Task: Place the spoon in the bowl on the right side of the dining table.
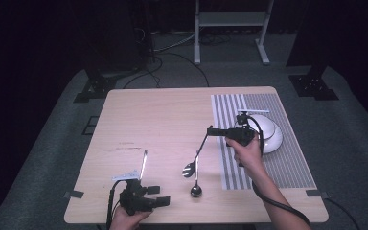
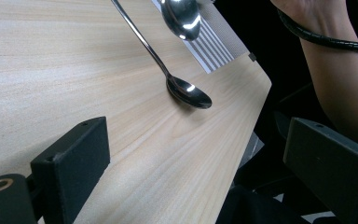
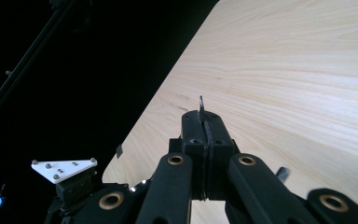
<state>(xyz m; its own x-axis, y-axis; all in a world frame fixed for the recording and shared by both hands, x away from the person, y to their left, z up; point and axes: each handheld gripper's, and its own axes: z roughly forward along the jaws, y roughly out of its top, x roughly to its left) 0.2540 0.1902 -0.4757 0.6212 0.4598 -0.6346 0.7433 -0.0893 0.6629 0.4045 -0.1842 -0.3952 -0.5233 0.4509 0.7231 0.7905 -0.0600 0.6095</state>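
Carrying a spoon by its handle tip, the right gripper holds it aloft beside the striped mat.
Pressed together on the thin handle end, the right jaws let the spoon hang down and away from them, long axis slanting toward the table, bowl lowest. A second spoon lies flat just below that bowl. The left gripper rests near the table's edge, jaws spread and empty, that lying spoon just ahead of them.
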